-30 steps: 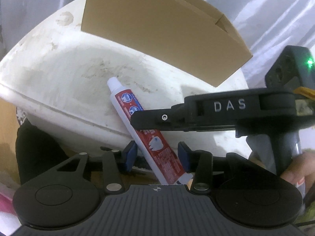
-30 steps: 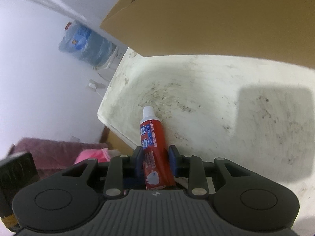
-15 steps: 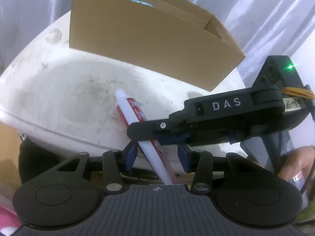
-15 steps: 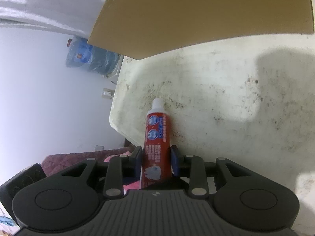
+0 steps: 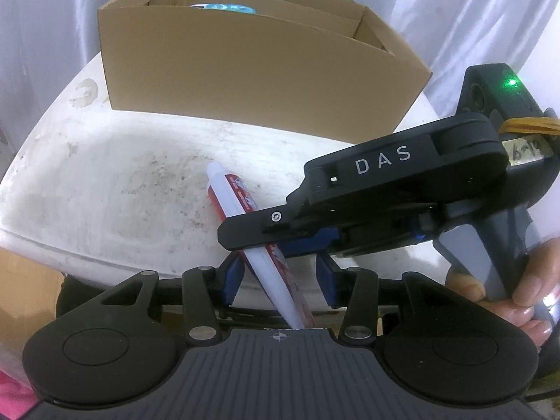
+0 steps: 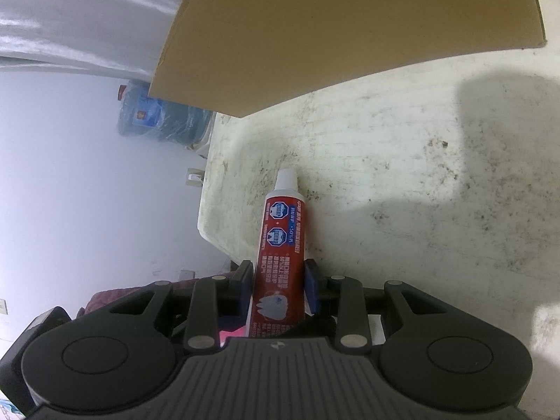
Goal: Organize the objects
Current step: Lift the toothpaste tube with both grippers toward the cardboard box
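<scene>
A red and white toothpaste tube (image 5: 241, 203) is held above the stained white table (image 5: 105, 189). My right gripper (image 6: 279, 281) is shut on the toothpaste tube (image 6: 281, 231), cap pointing away. In the left wrist view the right gripper (image 5: 280, 234) reaches in from the right, clamped across the tube. My left gripper (image 5: 279, 276) is open, its blue pads either side of the tube's tail without touching. An open cardboard box (image 5: 252, 70) stands at the back of the table, something teal inside.
The box wall (image 6: 332, 35) fills the top of the right wrist view. A blue water jug (image 6: 157, 119) stands on the floor beyond the table's left edge. Pink and maroon cloth (image 6: 115, 297) lies below the table edge. White curtains hang behind the box.
The right gripper has lifted the tube and rolled it onto its edge. Both grippers have risen, so the box's open top now shows in the left wrist view.
</scene>
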Available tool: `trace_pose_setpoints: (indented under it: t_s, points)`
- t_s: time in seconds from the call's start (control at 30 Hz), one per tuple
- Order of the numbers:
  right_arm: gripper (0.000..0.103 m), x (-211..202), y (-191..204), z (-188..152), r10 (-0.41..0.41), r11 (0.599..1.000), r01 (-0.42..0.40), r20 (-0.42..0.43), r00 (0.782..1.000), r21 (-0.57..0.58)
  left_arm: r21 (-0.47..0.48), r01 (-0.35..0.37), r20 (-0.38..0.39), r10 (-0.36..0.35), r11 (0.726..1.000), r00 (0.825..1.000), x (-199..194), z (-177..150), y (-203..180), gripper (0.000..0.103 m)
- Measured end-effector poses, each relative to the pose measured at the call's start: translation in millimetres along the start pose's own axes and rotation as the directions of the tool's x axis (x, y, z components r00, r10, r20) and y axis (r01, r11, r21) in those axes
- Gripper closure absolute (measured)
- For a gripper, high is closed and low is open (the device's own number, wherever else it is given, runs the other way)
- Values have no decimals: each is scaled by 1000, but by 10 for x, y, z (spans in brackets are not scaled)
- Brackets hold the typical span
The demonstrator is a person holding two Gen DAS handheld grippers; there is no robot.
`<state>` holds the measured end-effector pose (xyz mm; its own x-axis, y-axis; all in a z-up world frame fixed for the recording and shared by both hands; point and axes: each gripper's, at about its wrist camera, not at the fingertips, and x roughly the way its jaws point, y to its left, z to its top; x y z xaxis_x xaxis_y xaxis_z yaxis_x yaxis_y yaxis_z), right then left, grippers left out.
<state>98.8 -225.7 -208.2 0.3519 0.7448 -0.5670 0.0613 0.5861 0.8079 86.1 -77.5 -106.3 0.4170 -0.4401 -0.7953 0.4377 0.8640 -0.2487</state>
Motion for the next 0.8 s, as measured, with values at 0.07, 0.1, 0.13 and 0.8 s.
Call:
trace_pose_setpoints:
  t_s: [0.07, 0.1, 0.13, 0.8]
  points:
    - [68, -2, 7, -5, -1, 1000, 1, -2, 1000, -2, 4, -2, 1, 2, 1000, 1000, -10, -3, -8, 58]
    - [68, -8, 10, -8, -1, 1000, 1, -3, 1000, -1, 4, -3, 1, 3, 1000, 1000, -12, -5, -10, 58]
    - [68, -4, 10, -10, -2, 1000, 2, -3, 1000, -1, 2, -3, 1, 3, 1000, 1000, -10, 0, -14, 58]
    - [68, -1, 9, -10, 19, 1000, -19, 4, 1000, -22, 18, -12, 27, 12, 1000, 1000, -107, -25, -48, 58]
